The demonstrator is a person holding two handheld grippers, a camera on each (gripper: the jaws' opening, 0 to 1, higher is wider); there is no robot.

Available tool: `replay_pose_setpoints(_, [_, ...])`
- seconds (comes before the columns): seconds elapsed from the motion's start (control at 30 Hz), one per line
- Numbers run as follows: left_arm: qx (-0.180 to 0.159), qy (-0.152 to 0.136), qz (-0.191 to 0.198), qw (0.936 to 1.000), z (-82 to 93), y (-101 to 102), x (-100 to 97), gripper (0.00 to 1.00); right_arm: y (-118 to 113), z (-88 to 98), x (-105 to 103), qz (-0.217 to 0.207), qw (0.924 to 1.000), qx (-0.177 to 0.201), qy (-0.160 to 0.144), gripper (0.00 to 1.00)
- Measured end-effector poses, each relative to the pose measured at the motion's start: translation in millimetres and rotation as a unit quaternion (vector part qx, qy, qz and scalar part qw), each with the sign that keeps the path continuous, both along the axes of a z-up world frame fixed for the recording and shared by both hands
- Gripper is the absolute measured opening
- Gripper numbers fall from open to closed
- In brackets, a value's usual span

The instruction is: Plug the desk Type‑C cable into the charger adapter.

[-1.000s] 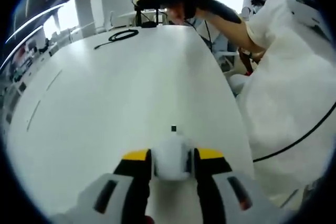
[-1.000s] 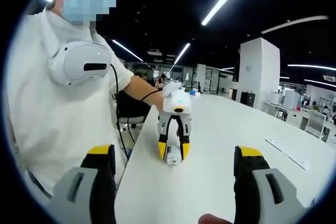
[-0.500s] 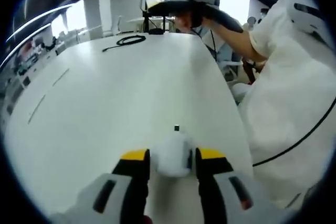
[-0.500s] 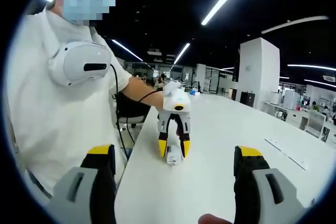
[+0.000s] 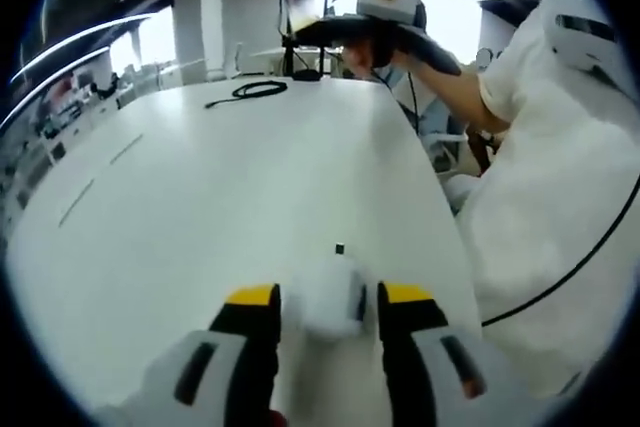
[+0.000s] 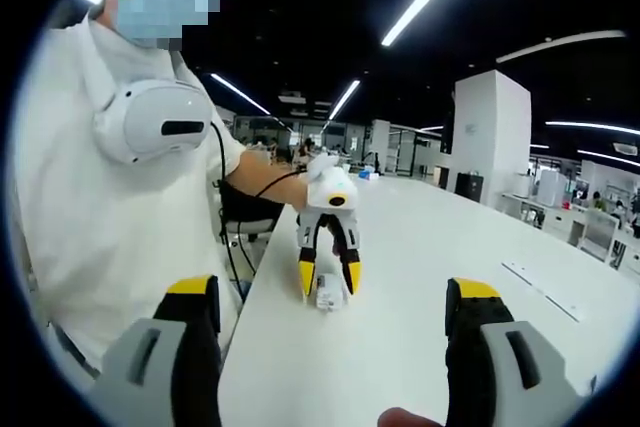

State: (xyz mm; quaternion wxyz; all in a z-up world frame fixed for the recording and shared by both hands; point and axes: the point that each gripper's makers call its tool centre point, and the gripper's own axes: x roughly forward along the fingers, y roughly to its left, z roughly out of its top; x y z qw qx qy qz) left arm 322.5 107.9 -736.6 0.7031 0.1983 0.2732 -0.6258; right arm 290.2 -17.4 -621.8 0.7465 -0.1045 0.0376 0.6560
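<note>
the white charger adapter (image 5: 328, 299) sat low in the frame, clamped between your left tongs (image 5: 322, 309) above the white tabletop (image 5: 220, 197). the black cable (image 5: 248, 92) lay coiled at the upper left. your right tongs (image 6: 330, 322) were spread wide, holding nothing.

Grippers: two. Left gripper (image 5: 324, 319), near in the left gripper view; right gripper (image 6: 330, 325), near in the right gripper view.
Charger adapter (image 5: 327, 298): one, white, between the left gripper's jaws.
Type-C cable (image 5: 250, 91): one, black, coiled, far on the table.
Table (image 5: 220, 177): one long white one under the work; more white tables far right in the right gripper view, number unclear.
Person (image 6: 110, 217): one, left in the right gripper view.
Monitor (image 5: 298, 9): one, far end of the table.
</note>
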Motion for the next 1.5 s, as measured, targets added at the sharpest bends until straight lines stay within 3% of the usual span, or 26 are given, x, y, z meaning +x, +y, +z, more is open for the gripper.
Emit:
replay_pose_setpoints(0.2, [-0.011,0.003,0.010,0.9999,1.3,3.1,0.7,0.38,0.3,-1.1,0.9,-0.001,1.0000,-0.002,0.002,0.95])
replay_pose_setpoints(0.37, [-0.026,0.006,0.014,0.9996,1.5,3.5,-1.9,0.47,3.3,0.1,-0.5,-0.001,1.0000,-0.003,0.001,0.95])
replay_pose_setpoints(0.53, [-0.031,0.005,0.019,0.9993,-0.6,5.3,-4.2,0.46,4.9,0.9,-1.5,0.001,1.0000,-0.003,0.001,0.95])
replay_pose_setpoints(0.83, [-0.067,0.015,0.027,0.9973,5.2,4.9,-6.3,0.52,5.5,1.4,-1.6,0.002,1.0000,-0.006,0.000,0.95])
replay_pose_setpoints(1.17, [-0.104,0.010,0.043,0.9936,8.7,6.9,-4.9,0.52,7.2,3.1,-2.2,0.000,1.0000,-0.008,-0.002,0.95])
replay_pose_setpoints(1.5, [-0.155,0.001,0.080,0.9848,17.7,10.0,0.7,0.56,4.4,3.5,-1.2,-0.001,0.9999,-0.012,-0.002,0.95])
